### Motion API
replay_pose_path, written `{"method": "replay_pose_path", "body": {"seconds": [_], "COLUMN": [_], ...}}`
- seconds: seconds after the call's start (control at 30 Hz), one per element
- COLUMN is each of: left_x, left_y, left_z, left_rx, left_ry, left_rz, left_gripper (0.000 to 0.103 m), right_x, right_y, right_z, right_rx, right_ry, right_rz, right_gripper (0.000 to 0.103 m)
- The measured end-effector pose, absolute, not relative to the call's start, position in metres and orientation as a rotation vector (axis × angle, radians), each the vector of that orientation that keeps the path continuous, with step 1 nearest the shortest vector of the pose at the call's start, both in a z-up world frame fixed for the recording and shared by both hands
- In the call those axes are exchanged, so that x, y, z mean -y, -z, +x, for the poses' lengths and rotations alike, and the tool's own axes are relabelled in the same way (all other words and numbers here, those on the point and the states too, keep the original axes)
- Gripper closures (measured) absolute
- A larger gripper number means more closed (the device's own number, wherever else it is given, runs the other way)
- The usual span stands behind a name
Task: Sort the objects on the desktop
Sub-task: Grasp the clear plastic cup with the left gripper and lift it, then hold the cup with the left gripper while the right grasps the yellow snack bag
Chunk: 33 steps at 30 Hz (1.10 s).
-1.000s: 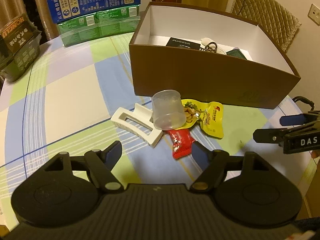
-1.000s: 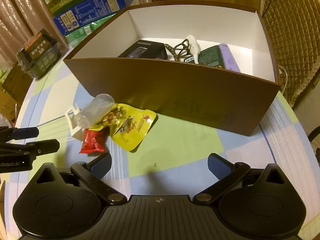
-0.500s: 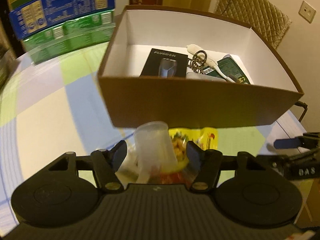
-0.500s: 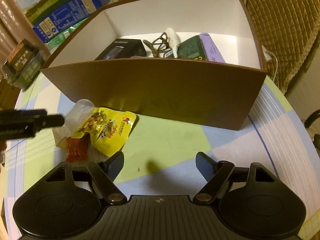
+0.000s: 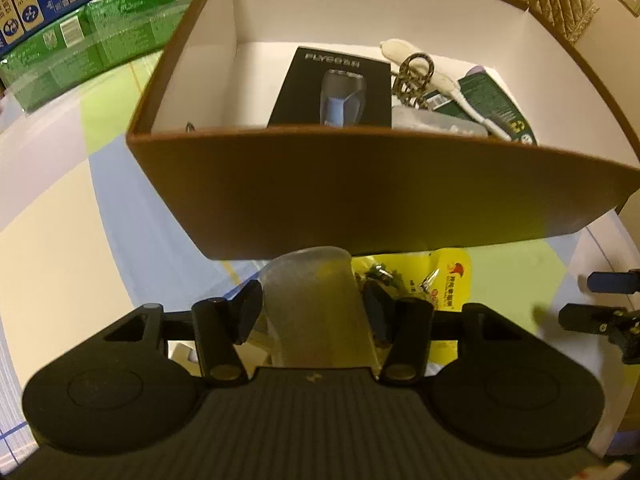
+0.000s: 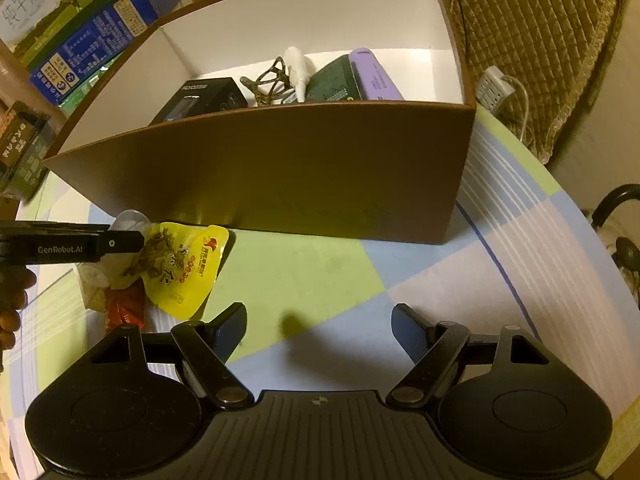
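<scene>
My left gripper [image 5: 312,304] has its two fingers closed against the sides of a clear plastic cup [image 5: 316,304], just in front of the brown box [image 5: 360,192]. The yellow snack packet [image 5: 444,280] lies right of the cup, next to the box wall. In the right wrist view the left gripper [image 6: 108,240] reaches in over the cup [image 6: 128,220], the yellow packet [image 6: 184,268] and a red packet [image 6: 126,308]. My right gripper [image 6: 318,332] is open and empty above the tablecloth. The box [image 6: 280,176] holds a black shaver carton [image 5: 332,88], keys and other items.
Green and blue cartons [image 5: 80,32] stand at the far left of the table. A quilted chair back [image 6: 532,40] and a power strip [image 6: 494,88] are right of the box. My right gripper also shows at the right edge of the left wrist view [image 5: 600,300].
My left gripper moved forward onto the cup and closed on it. The white clip has gone out of sight under the gripper. My right gripper moved slightly closer to the box.
</scene>
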<state>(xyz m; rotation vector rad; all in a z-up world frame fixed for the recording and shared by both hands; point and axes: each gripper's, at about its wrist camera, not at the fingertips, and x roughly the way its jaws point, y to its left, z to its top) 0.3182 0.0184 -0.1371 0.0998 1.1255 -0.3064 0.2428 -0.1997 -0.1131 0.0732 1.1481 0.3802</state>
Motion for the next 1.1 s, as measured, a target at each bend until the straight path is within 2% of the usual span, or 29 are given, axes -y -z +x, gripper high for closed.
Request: {"method": "replay_pose_path", "body": {"seconds": [0.3,0.63,0.8,0.87,1.1], "left_x": [-0.018,-0.045,-0.069,-0.076,-0.092], "left_y": [0.133,0.091,0.072,0.067,0.087], "left_z": [0.307,0.256,0.225,0.213,0.182], "left_rx": [-1.076,-0.970,-0.947,-0.943,-1.021], "left_ry": [0.308,0.247,0.206,0.211,0.144], "left_rz": [0.097,0.045,-0.028,-0.051,-0.091], "left_gripper": [0.055,0.057,0.071,0.071,0.070], "right_x": [0.195,0.181,0.167,0.162,0.146], "right_y": [0.112,0.106,0.104,0.104,0.105], "right_z": [0.244,0.231,0.220,0.217,0.209], "right_rx": [-1.145,-1.080,-1.046,-1.037,-1.040], "right_ry": [-0.392,-0.472,-0.532,-0.557,-0.612], "right_rz": [0.055,-0.017,-0.062,-0.076,-0.107], "right_gripper": [0.026,0.026,0.026,0.026,0.026]}}
